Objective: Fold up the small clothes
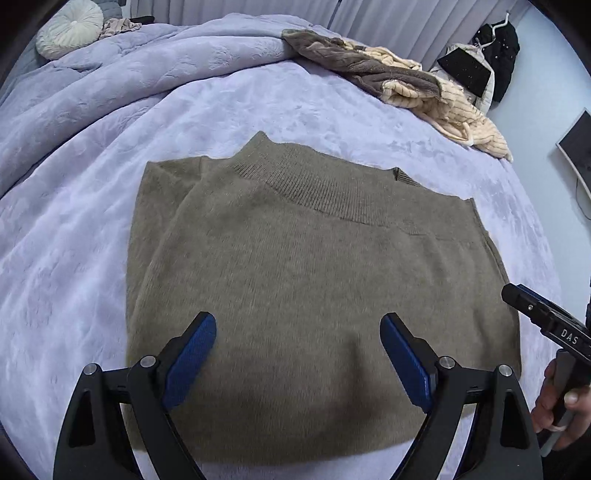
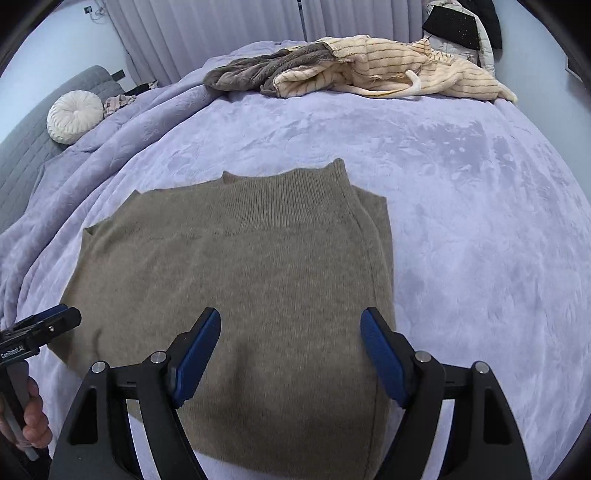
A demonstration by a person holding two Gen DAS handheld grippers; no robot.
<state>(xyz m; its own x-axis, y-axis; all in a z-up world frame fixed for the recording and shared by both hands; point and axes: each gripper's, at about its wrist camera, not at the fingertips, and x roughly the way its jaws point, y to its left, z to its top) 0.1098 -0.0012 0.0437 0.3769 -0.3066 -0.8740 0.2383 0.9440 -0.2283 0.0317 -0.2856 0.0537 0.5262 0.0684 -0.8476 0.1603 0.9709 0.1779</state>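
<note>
Left wrist view: the olive-brown knit sweater is laid flat on the lavender plush blanket, ribbed collar pointed away from the camera, sides folded in so a rough rectangle is formed. The left gripper is held over the near hem, jaws spread wide, blue pads clear of each other with nothing pinched between them; whether the fabric is touched cannot be told. The right gripper is seen edge-on at the sweater's right side, so its jaw state cannot be read from here. A pile of beige striped and grey fleece clothes is placed at the far edge of the bed, well apart from the sweater; a round white cushion is seen far left. Right wrist view: the same sweater is framed from its right half, collar far side. The right gripper is held above the near hem, jaws wide apart, nothing clamped. The left gripper is seen at the sweater's left edge. The clothes pile and cushion are seen beyond.
</note>
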